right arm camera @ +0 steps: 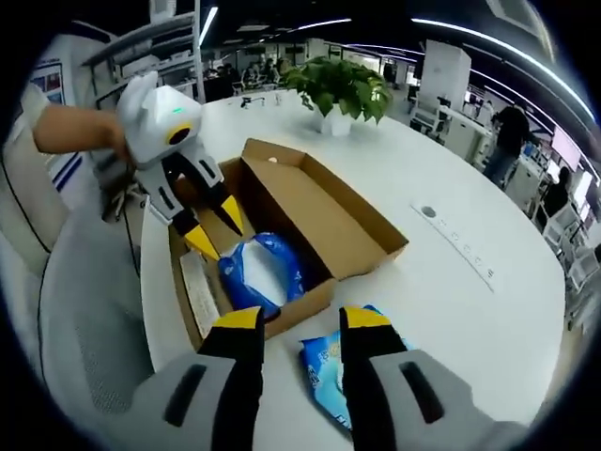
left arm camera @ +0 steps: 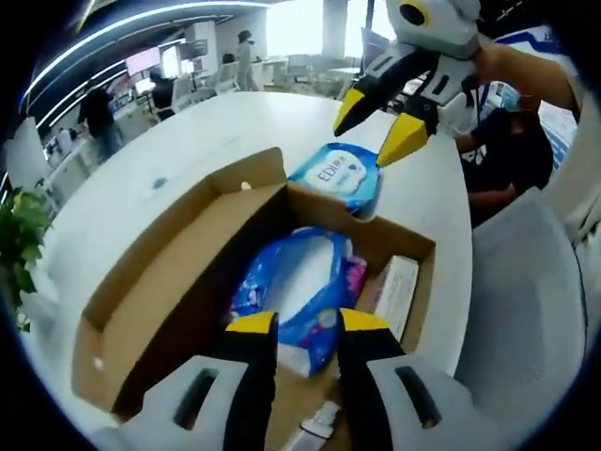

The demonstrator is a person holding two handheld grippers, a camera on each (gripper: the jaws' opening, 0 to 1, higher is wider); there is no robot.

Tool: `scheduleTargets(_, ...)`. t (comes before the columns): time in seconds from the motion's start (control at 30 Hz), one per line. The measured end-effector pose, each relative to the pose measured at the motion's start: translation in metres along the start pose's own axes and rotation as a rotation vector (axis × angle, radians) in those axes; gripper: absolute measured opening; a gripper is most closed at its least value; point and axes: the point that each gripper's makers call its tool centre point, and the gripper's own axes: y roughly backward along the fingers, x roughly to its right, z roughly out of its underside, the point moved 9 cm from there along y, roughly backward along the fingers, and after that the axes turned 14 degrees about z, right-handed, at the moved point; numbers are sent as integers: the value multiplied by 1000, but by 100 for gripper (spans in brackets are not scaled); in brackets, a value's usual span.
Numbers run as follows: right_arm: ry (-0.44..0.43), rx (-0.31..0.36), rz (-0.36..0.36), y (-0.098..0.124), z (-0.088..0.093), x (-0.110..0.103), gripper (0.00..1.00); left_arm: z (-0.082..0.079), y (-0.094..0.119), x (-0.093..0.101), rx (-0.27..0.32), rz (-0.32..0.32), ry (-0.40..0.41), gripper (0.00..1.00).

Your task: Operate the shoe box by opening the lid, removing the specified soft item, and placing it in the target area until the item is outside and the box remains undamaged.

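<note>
Spanning both views, one round white tabletop [left arm camera: 188, 141]; on it one open cardboard shoe box [left arm camera: 169, 282], lid flap folded back flat; one potted green plant [right arm camera: 343, 89] at the far edge in the right gripper view; inside the box, one blue-and-white soft pack [left arm camera: 296, 291] lying near the middle, plus one slim white carton [left arm camera: 399, 296] against the side wall; outside the box, just beside its wall on the bare tabletop, one second blue soft pack [left arm camera: 340, 177] with white lettering. Two tongs counted: left tongs [left arm camera: 305, 324] parted a little, yellow tips poised above the soft pack in the box, contact not clear, gripping nothing; right tongs [right arm camera: 302, 319] likewise parted, released, tips over the box wall and the outer pack's edge, holding nothing; seen from the left gripper view, spread wide above the outer pack, not touching it.
</note>
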Motion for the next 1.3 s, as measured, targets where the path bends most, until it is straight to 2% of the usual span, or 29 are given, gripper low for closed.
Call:
scheduleTargets(0.3,83,-13,-34,-29,-6,-14,25,1,-6,-10,-37,38,-43,17)
scheduleTargets(0.37,124,-28,-29,-35,-5,-16,24,1,-7,-13,-30,50,-31,15)
scheduleTargets(0.5,148,-42,-34,-47,-6,-22,21,-1,-10,-17,-21,74,-27,13)
scheduleTargets(0.67,184,-60,-6,-60,-9,-26,18,-4,-17,-21,-53,92,-45,9)
scheduleTargets(0.9,179,-92,6,-76,-6,-31,13,-10,-21,-21,-97,154,-93,8)
scheduleTargets(1.1,189,-102,6,-86,-7,-35,12,-13,-20,-22,-106,205,-103,8)
scheduleTargets(1.23,202,-110,1,-91,-6,-36,10,-9,-22,-23,-142,219,-129,8)
scheduleTargets(1.3,221,-112,4,-94,-5,-36,8,-6,-24,-23,-165,231,-126,4)
